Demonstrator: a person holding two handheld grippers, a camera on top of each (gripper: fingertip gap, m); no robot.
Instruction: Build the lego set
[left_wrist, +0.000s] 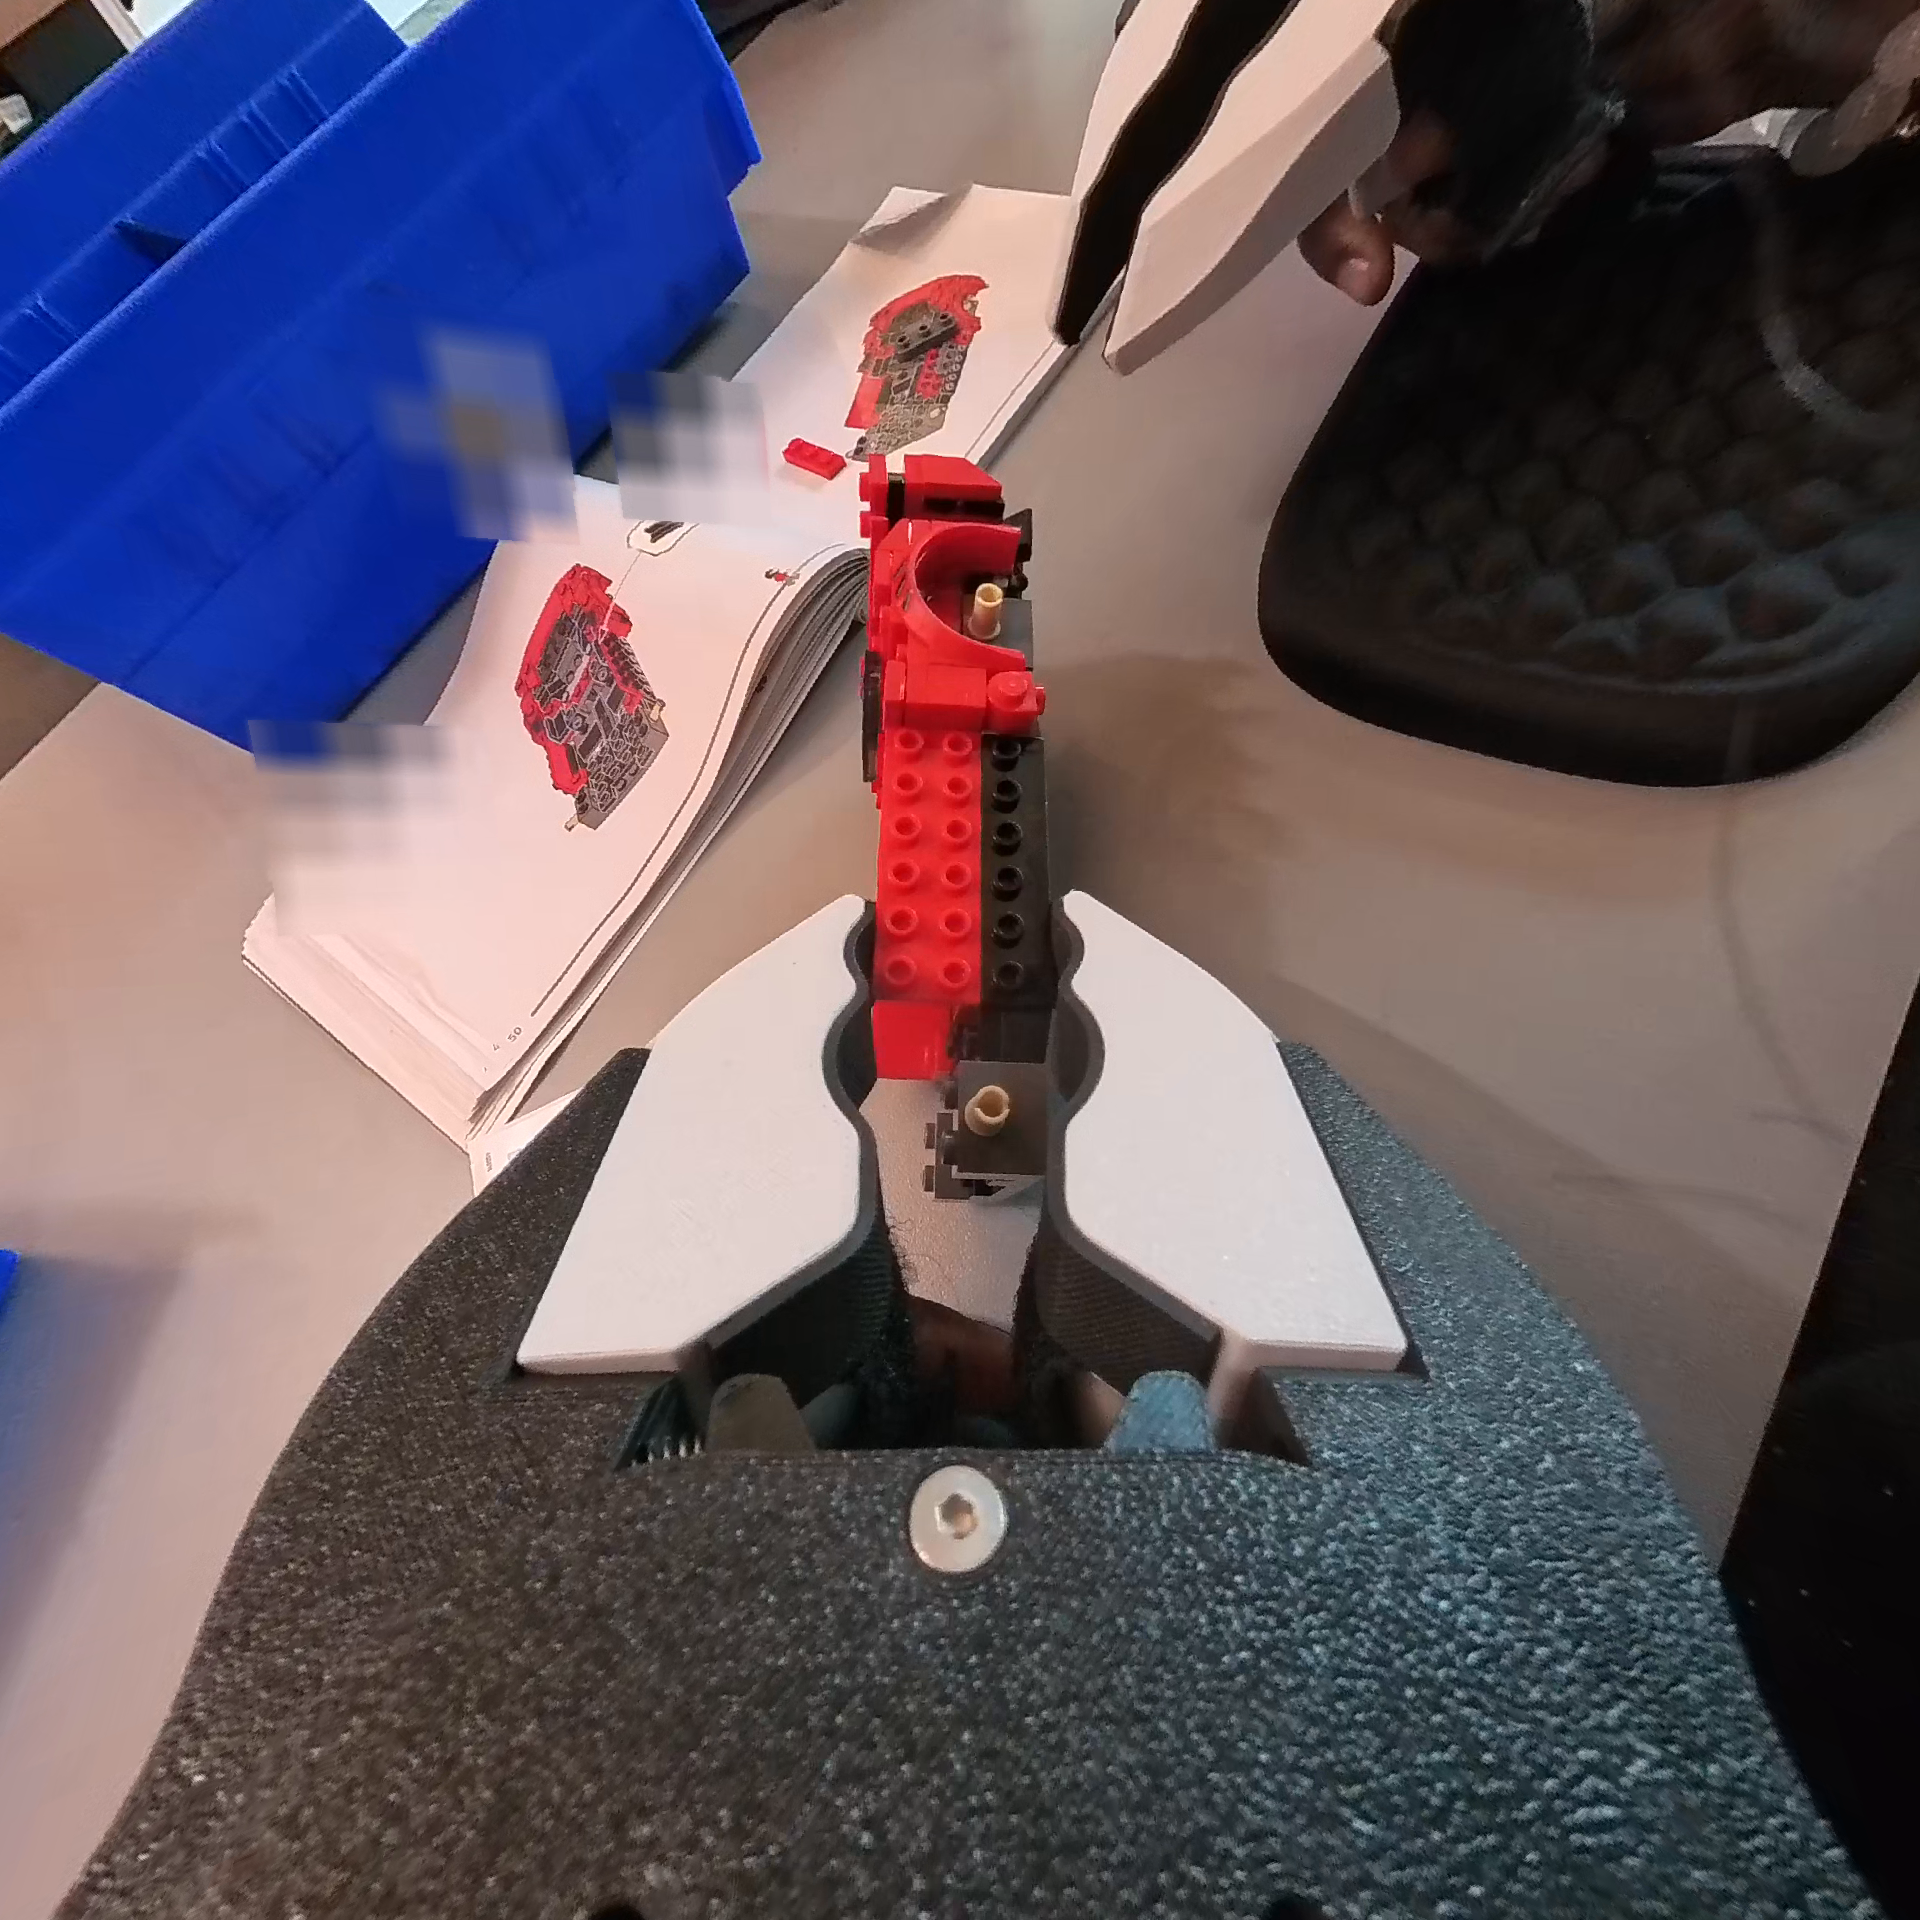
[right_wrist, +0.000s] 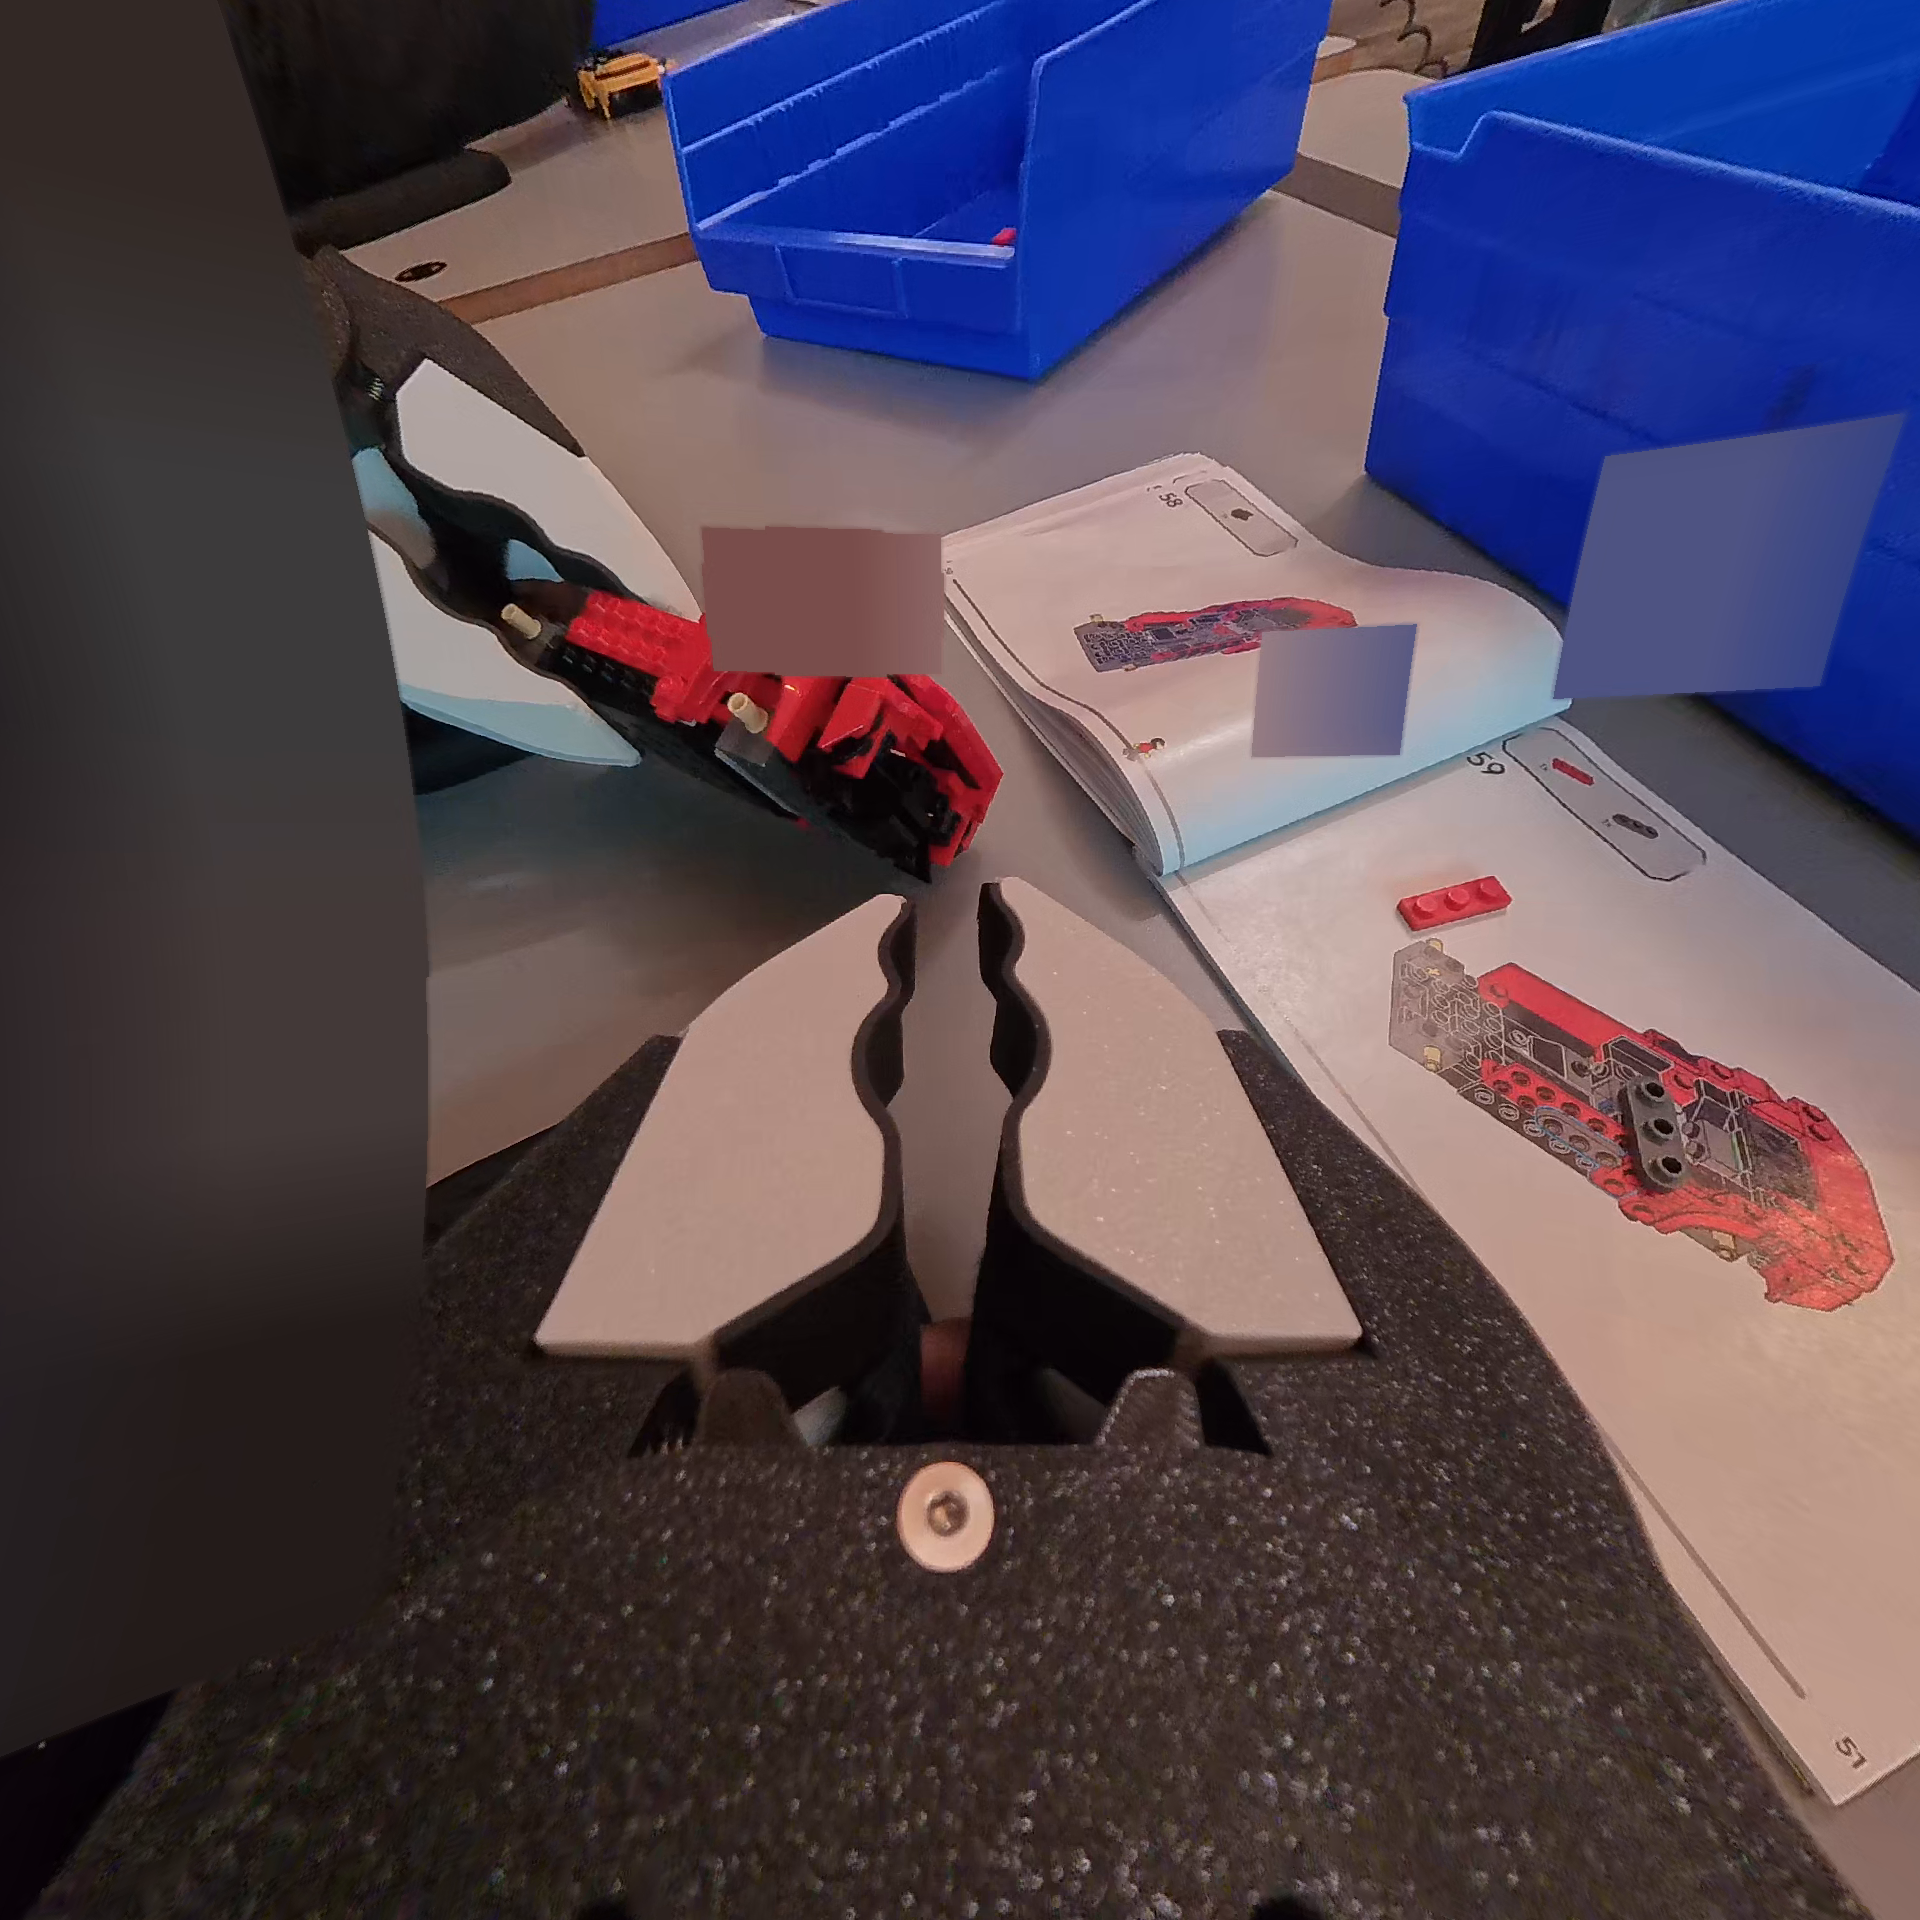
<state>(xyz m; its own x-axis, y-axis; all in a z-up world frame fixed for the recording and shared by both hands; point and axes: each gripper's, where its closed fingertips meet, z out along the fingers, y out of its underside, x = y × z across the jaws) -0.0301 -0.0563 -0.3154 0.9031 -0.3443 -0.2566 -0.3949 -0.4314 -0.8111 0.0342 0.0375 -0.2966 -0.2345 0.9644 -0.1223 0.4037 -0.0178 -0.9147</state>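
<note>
1. Between the fingers of the left gripper (left_wrist: 961, 997), the half-built red and black model (left_wrist: 951, 821) is clamped near its rear end and held above the counter (left_wrist: 1351, 987), nose pointing away.
2. Most of the model's length overhangs the grip, so a push from the side could lever it loose or split a joint.
3. The right gripper (right_wrist: 948, 914) is seen empty, its fingers narrowly parted, just short of the model's nose.
4. A loose red plate (right_wrist: 1452, 900) lies on the open booklet (right_wrist: 1558, 1455); being thin and flat, it could be slid across the paper rather than lifted.
5. A black plate (right_wrist: 1658, 1138) also rests on the page and could be knocked off.
6. Blue bins (right_wrist: 914, 187) stand beyond, well apart.
</note>
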